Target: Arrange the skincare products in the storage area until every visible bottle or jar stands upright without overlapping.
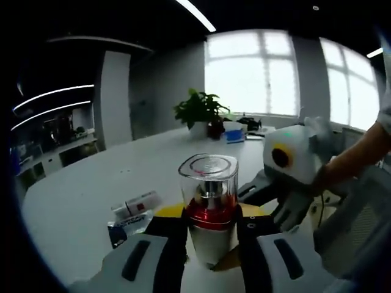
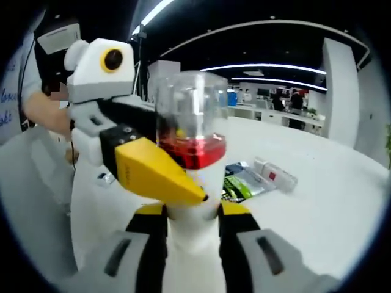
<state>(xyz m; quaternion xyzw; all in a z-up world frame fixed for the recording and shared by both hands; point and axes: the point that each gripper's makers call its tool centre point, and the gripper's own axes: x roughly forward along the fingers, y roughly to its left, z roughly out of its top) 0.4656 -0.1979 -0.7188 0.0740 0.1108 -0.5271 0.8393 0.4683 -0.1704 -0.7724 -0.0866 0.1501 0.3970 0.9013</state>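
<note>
1. White table (image 1: 79, 195): broad, curved edge; work surface for all items.

2. Pump bottle (image 1: 208, 207): white body, red collar, clear square cap. Was upright, held off the table between both tools. Judged light-to-medium, stiff, glossy plastic, so prob. slippery; cap looked loose-fit, so grip belonged on the white body below the collar, not the cap.

3. Left gripper (image 1: 211, 256): jaws pressed onto bottle's lower body, either side.

4. Right gripper (image 2: 192, 244): jaws likewise clamped on the white base. In right gripper view the other tool's yellow-tipped jaw crossed in front of the bottle.

5. Small tube (image 2: 275, 173): lying flat on table, w/ red label; not yet stood up.

6. Dark sachet (image 2: 241, 180): flat, beside the tube, touching or nearly.
</note>
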